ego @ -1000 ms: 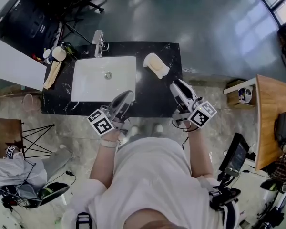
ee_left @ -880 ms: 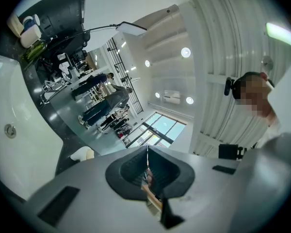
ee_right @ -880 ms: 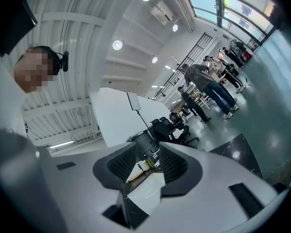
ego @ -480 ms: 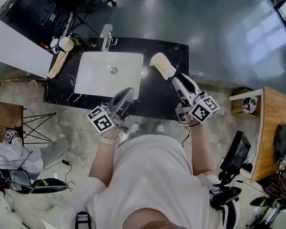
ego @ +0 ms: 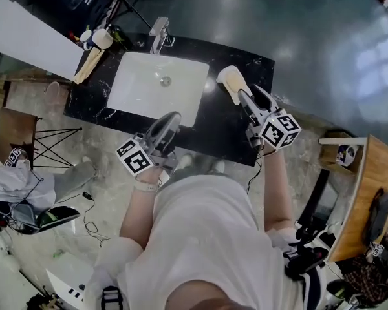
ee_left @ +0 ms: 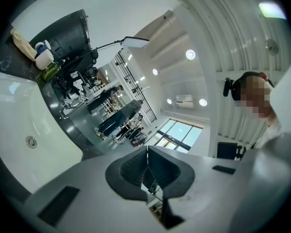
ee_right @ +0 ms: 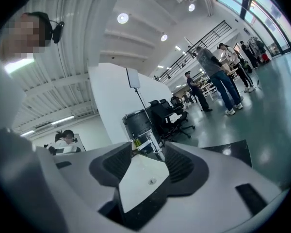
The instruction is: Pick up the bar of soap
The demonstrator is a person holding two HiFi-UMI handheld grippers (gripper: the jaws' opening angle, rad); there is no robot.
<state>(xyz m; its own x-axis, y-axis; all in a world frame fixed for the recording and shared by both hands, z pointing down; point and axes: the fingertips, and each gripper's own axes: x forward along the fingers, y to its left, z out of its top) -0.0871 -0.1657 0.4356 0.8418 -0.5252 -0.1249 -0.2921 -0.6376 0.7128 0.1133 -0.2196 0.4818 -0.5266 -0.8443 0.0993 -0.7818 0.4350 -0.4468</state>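
Black marble counter [ego: 220,133] holds a white basin [ego: 142,92], tap [ego: 159,33] at its far rim, bar of soap [ego: 231,81] lying just right, white cup [ego: 102,39] at the left corner

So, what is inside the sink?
Only the drain shows in the sink. The left gripper covers a bit of its near edge, so that part cannot be seen.

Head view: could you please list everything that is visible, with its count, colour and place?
countertop: one, black marbled, centre.
sink: one, white, set in the countertop.
tap: one, silver, behind the sink.
bar of soap: one, cream, right of the sink.
container: one, white, countertop's far left corner.
left gripper: one, grey, fingers shut, at the sink's near edge.
right gripper: one, grey, by the soap; fingers have just been opening, nothing between them.
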